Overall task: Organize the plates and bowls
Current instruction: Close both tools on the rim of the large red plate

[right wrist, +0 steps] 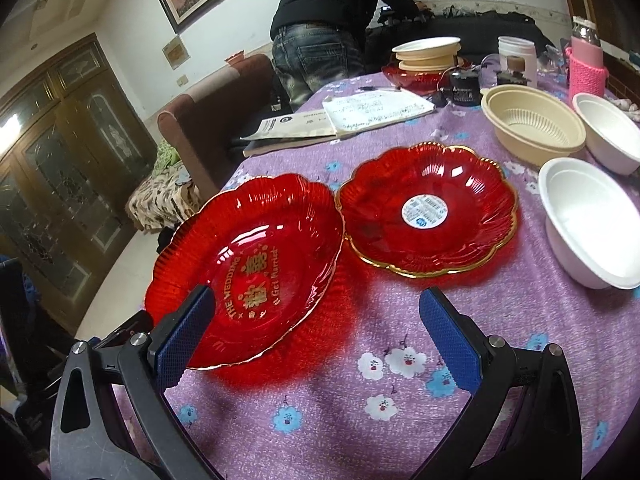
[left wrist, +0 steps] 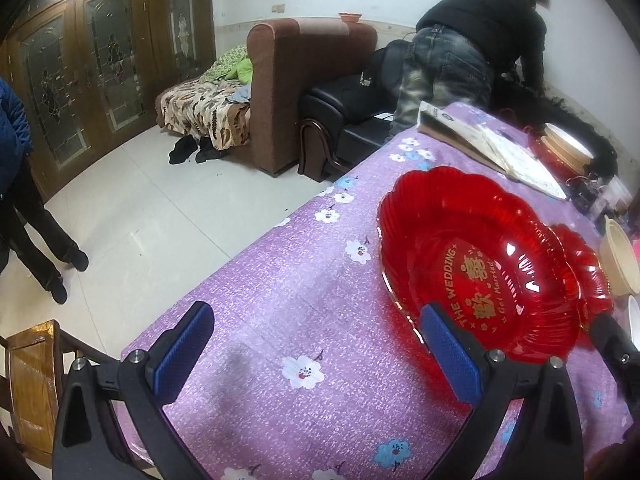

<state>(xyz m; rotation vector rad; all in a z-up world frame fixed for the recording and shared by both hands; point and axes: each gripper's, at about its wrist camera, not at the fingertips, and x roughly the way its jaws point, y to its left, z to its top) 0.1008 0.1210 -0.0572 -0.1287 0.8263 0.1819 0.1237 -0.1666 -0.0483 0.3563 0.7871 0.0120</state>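
A red scalloped plate with gold wedding lettering [right wrist: 256, 264] lies on the purple flowered tablecloth [right wrist: 400, 360]; it also shows in the left wrist view [left wrist: 492, 264]. Beside it on the right lies a second red gold-rimmed plate [right wrist: 428, 208] with a round sticker. A beige bowl [right wrist: 532, 128] and two white bowls [right wrist: 588, 224] [right wrist: 612, 136] stand at the right. My left gripper [left wrist: 316, 356] is open over bare cloth, its right finger in front of the lettered plate's near rim. My right gripper [right wrist: 316, 340] is open, its left finger in front of that plate's rim.
A far stack of beige and white bowls on a red plate [right wrist: 428, 56], papers [right wrist: 360, 116], a black device [right wrist: 464, 88], a white jar [right wrist: 516, 56] and a pink bottle [right wrist: 588, 64] crowd the table's far side. A person [left wrist: 460, 52] bends by the sofa [left wrist: 280, 88]. Another person [left wrist: 24, 200] stands left.
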